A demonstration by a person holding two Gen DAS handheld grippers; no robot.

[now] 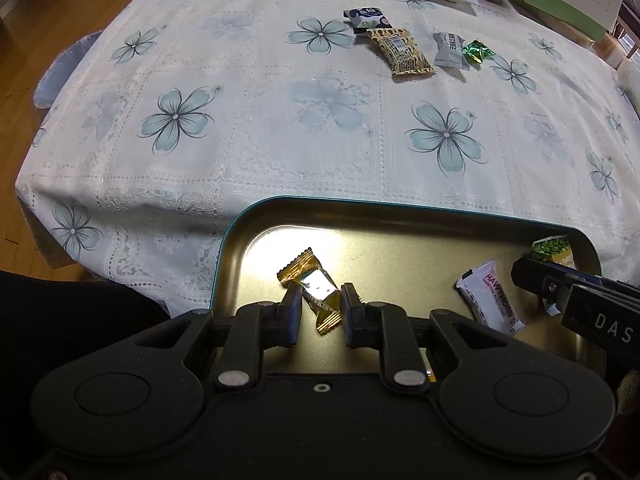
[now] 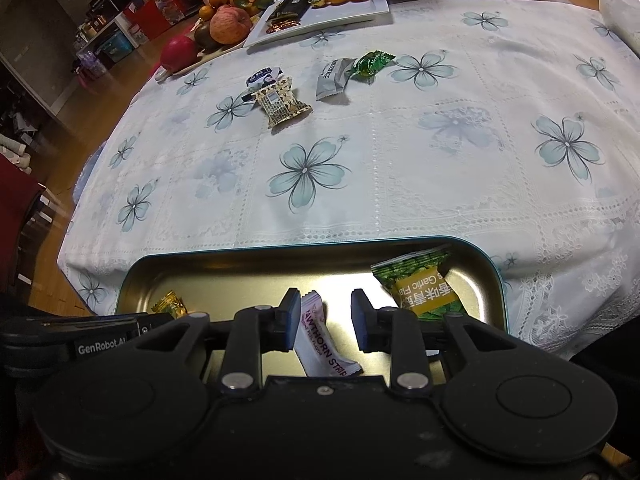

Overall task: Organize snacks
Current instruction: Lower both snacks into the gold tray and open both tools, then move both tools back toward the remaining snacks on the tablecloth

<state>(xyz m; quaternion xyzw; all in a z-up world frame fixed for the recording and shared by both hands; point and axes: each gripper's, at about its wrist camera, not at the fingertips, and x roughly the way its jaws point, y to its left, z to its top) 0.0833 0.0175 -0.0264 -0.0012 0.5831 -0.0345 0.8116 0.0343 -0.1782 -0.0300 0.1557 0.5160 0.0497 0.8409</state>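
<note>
Holding both grippers over a rounded-rectangle metal tin (image 1: 224, 248), I point them steeply down into its dull gold interior, which is rimmed in teal.

My left gripper (image 1: 321, 312) has its jaws nearly closed around a crinkled gold foil candy (image 1: 316, 290); the pads flank the wrapper closely, but I cannot tell whether they press it.

My right gripper (image 2: 325, 320) is parted slightly, with one finger (image 2: 291, 316) beside a flat white hawthorn strip sachet (image 2: 320, 340) and the other clear of it.

A puffy green and yellow garlic-flavour packet (image 2: 420, 284) lies in the tin's right corner. Count in the tin: three snacks.

The counter carries a white lace-patterned tablecloth (image 2: 400, 184) printed with pale blue five-petal flowers.

Four snacks lie loose at its far side: a dark blue and white packet (image 2: 264, 76), a leopard-patterned bar (image 2: 280, 102), a grey pillow pack (image 2: 332, 78) and a green foil candy (image 2: 368, 65).

Behind them stand a white rectangular tray (image 2: 344, 16) with oranges and a board with one apple (image 2: 230, 24).

The room floor is wood; cluttered shelves stand at far left.
</note>
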